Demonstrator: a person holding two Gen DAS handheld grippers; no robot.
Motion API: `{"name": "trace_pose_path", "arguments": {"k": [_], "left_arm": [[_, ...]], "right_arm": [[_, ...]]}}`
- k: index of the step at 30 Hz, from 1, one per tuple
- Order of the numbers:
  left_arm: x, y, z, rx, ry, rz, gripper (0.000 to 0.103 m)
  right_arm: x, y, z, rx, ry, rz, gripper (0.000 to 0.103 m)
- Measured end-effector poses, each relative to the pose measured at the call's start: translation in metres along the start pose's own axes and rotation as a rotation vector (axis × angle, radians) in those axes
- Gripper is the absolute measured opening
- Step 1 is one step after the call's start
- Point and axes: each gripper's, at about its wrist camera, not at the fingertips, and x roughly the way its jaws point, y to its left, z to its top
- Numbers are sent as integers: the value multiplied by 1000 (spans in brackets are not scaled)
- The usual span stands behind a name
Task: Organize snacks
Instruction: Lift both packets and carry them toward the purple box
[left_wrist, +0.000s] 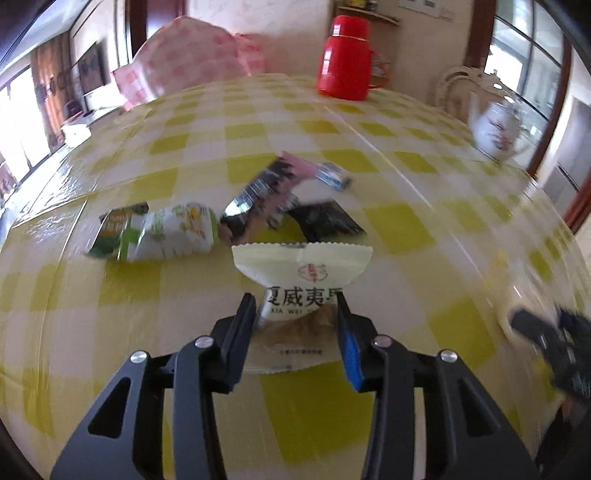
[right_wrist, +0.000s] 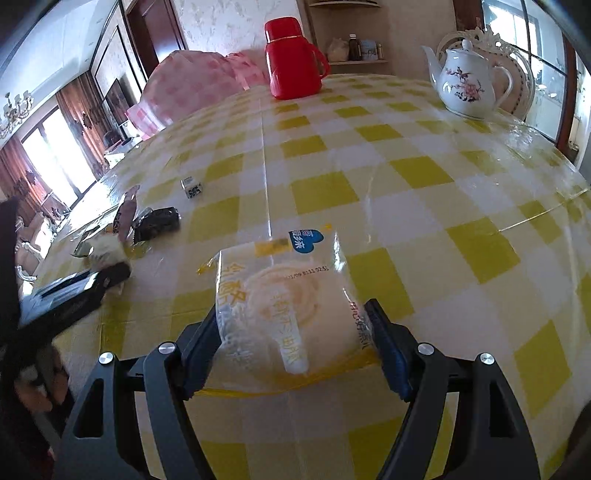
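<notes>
In the left wrist view a cream snack packet (left_wrist: 301, 258) with red and black print lies on the yellow checked tablecloth (left_wrist: 388, 229). My left gripper (left_wrist: 295, 299) is shut on its lower half, which is pinched narrow between the pads. Just beyond it lie a green-and-white packet (left_wrist: 162, 232), a black-and-pink packet (left_wrist: 258, 195), a black packet (left_wrist: 325, 218) and a small blue-and-white one (left_wrist: 334, 175). In the right wrist view my right gripper (right_wrist: 291, 306) is shut on a wide clear-wrapped pastry packet (right_wrist: 284, 280), with both pads against its sides.
A red thermos jug (right_wrist: 293, 55) stands at the far side of the table. A white flowered teapot (right_wrist: 467, 85) stands at the far right. A pink checked cover (right_wrist: 192, 81) sits at the far left. The table edge curves along the right.
</notes>
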Motion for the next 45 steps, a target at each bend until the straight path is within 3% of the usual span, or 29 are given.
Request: {"name": "trace_pose_path", "arguments": {"k": [5,13,27,45], "left_arm": [[-16,-16,-23,42,20,-52,43],[-31,-27,-40,20,15,-101,43],[-85,-10,-67,34,-17,-66,42],[-159,48,-129,37,-37,-14,42]], "right_arm": [[0,-1,0,4,-1,6,72],[1,-5,-1,28,-10,36,72],[-17,-4,-10,45,-62,61,70],[-79,57,-71,-70,-113,186,59]]}}
